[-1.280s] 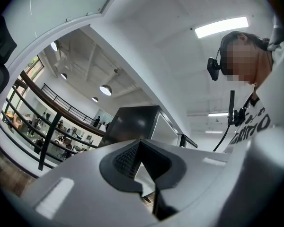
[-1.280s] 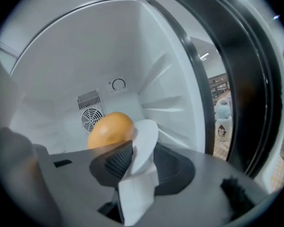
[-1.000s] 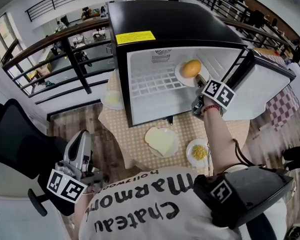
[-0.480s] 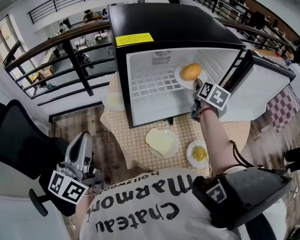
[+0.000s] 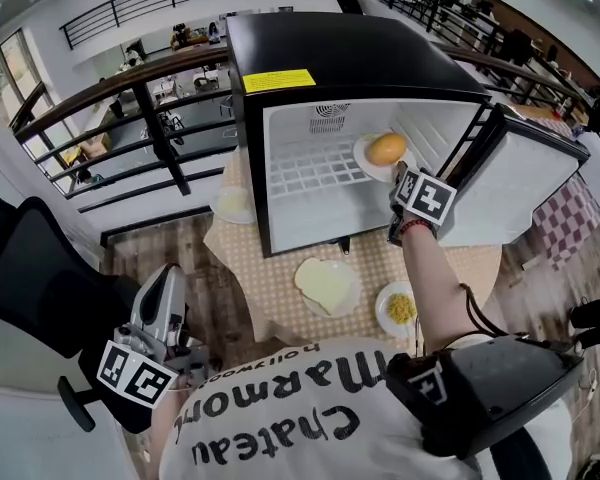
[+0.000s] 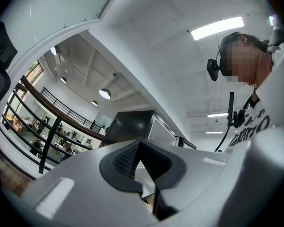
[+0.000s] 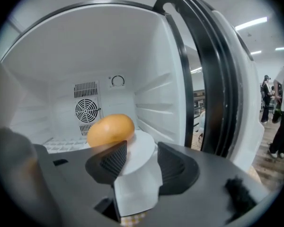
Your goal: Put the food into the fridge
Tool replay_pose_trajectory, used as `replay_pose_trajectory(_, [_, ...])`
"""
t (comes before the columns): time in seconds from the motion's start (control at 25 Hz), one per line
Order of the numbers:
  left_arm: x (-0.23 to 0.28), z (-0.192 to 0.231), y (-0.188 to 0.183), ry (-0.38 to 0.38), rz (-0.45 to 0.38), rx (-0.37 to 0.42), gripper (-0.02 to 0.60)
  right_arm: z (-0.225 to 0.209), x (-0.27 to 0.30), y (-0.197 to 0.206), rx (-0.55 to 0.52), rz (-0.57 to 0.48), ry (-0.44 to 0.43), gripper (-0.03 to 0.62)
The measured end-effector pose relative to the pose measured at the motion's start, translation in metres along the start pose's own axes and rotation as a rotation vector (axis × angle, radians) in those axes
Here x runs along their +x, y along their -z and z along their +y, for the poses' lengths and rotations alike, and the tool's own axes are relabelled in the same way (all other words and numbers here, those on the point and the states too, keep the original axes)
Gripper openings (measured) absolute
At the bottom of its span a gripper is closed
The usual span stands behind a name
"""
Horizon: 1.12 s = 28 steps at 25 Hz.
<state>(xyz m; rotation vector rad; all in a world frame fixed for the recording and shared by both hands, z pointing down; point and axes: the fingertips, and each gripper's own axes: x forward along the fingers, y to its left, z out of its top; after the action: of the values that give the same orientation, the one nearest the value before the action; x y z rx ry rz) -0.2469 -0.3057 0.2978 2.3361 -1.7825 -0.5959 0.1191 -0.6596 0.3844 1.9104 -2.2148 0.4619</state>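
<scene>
A black mini fridge [image 5: 350, 58] stands open on the table, its interior white. Inside at the right lies a white plate [image 5: 365, 158] with an orange-brown bun [image 5: 385, 149] on it. My right gripper [image 5: 400, 173] reaches into the fridge at that plate. In the right gripper view the plate's rim [image 7: 139, 150] lies between the jaws, which are opening, and the bun [image 7: 110, 130] sits just beyond the left pad. My left gripper [image 5: 160, 308] hangs low at my left side, away from the table. Its jaws [image 6: 141, 155] are shut with nothing in them.
The fridge door [image 5: 520, 178] swings open to the right. On the checked table [image 5: 270, 288] in front lie a plate with a pale bread slice [image 5: 327, 285] and a plate of yellow food [image 5: 400, 309]. Another plate [image 5: 232, 205] lies left of the fridge. A black chair [image 5: 30, 288] stands at the left.
The right gripper has stayed at the plate with the bun inside the fridge, shifting only slightly. The left gripper has not moved.
</scene>
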Motion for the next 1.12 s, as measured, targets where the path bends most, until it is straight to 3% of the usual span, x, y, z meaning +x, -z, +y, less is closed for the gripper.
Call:
replay_pose_trajectory(0.12, [0.0,-0.002,0.0,0.021,0.009,0.0,0.006,-0.004,-0.018,-0.009,-0.013,-0.064,0.009,0.21])
replay_pose_trajectory(0.24, [0.009,-0.007,0.015,0.094,0.062,-0.034,0.006,-0.011,-0.052,-0.004,0.032,-0.133,-0.014,0.21])
replay_pose_trajectory(0.4, [0.031,-0.027,0.057,0.224,0.165,-0.036,0.006,-0.016,-0.089,0.051,0.074,-0.091,-0.117,0.209])
replay_pose_trajectory(0.48, [0.043,-0.038,0.074,0.263,0.179,-0.026,0.006,-0.023,-0.104,0.088,0.095,-0.041,-0.149,0.209])
replay_pose_trajectory(0.6, [0.057,-0.059,0.09,0.322,0.177,-0.082,0.006,-0.034,-0.134,0.129,0.151,0.003,-0.17,0.207])
replay_pose_trajectory(0.68, [0.065,-0.083,0.097,0.384,0.2,-0.101,0.006,-0.037,-0.152,0.13,0.163,-0.011,-0.204,0.175])
replay_pose_trajectory(0.76, [0.064,-0.113,0.109,0.454,0.246,-0.104,0.006,-0.039,-0.172,0.121,0.168,-0.052,-0.247,0.03])
replay_pose_trajectory(0.92, [0.035,-0.173,0.131,0.52,0.306,-0.106,0.006,-0.05,-0.228,0.12,0.171,-0.074,-0.306,0.028])
replay_pose_trajectory(1.12, [-0.013,-0.245,0.135,0.513,0.27,-0.098,0.006,-0.106,-0.309,0.137,0.055,-0.077,-0.272,0.026])
